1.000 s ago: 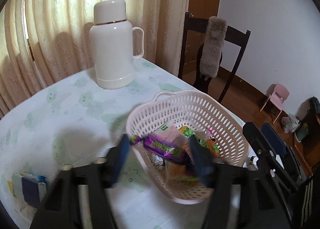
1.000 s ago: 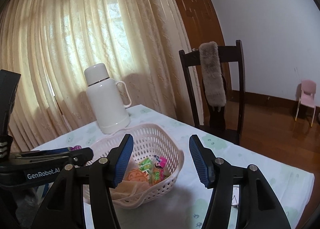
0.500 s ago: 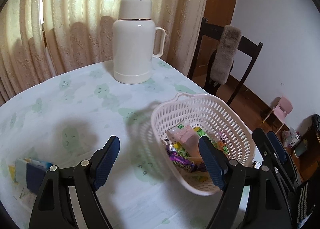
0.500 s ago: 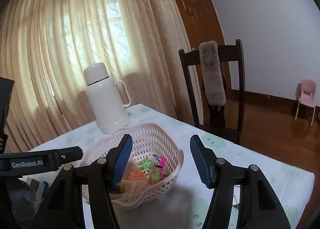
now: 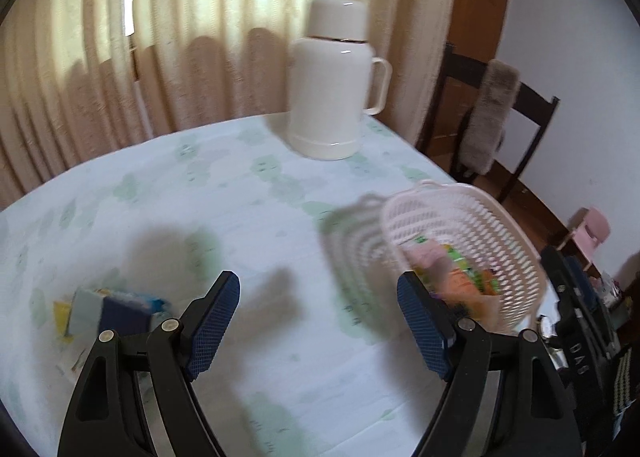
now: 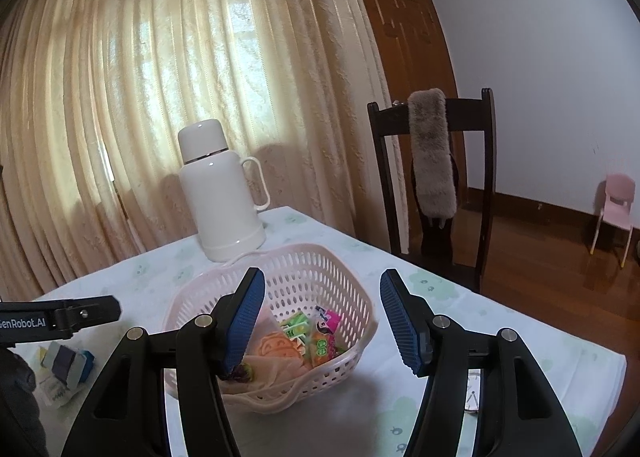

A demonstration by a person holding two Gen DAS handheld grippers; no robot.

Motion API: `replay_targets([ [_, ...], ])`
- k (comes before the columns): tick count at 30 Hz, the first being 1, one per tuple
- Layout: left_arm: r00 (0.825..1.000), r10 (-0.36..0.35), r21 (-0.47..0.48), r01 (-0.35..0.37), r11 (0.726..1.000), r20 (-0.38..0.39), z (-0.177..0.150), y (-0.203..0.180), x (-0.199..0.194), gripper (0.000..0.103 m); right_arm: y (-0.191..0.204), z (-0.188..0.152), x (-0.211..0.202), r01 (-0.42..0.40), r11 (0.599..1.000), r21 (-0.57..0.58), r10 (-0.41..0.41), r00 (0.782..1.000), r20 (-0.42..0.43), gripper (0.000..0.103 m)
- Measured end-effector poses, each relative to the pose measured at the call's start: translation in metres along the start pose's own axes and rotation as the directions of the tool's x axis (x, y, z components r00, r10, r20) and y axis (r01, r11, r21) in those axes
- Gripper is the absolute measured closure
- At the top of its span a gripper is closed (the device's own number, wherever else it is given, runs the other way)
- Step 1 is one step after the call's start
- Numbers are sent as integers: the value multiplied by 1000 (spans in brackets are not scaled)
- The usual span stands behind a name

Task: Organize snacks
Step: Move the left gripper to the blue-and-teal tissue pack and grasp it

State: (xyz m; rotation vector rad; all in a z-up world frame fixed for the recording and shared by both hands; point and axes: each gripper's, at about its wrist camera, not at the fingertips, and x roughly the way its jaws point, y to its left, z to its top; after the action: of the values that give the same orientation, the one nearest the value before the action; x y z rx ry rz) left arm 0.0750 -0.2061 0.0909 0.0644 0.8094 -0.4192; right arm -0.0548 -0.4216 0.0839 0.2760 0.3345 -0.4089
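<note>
Hovering above the counter, the left claw has its jaws spread wide with nothing between them, only bare patterned cloth below. Off to its right sits the pink basket, blurred in this view, with bright snack packets piled inside. To the claw's left, near its left finger, a small heap of blue and yellow packets lies on the counter. Straight ahead and well beyond stands a white thermos jug before the curtain.

The right claw also gapes open and holds nothing. The basket lies just ahead of it and below, between and behind its fingers, with green, pink and orange snacks in it. The left claw's black arm shows far to its left, over the loose packets. A dark chair stands beyond the counter's far edge.
</note>
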Motion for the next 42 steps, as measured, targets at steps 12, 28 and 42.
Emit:
replay_targets([
  [12, 982, 132, -220, -160, 962, -138, -20, 82, 6, 25, 14, -1, -4, -1, 998, -70, 2, 1000, 15, 36],
  [28, 934, 231, -527, -346, 776, -273, -36, 175, 19, 25, 43, -11, -7, -43, 977, -211, 46, 999, 11, 27],
  [42, 930, 234, -600, -362, 713, -282, -27, 187, 45, 16, 43, -13, -4, -57, 974, -219, 58, 998, -2, 27],
])
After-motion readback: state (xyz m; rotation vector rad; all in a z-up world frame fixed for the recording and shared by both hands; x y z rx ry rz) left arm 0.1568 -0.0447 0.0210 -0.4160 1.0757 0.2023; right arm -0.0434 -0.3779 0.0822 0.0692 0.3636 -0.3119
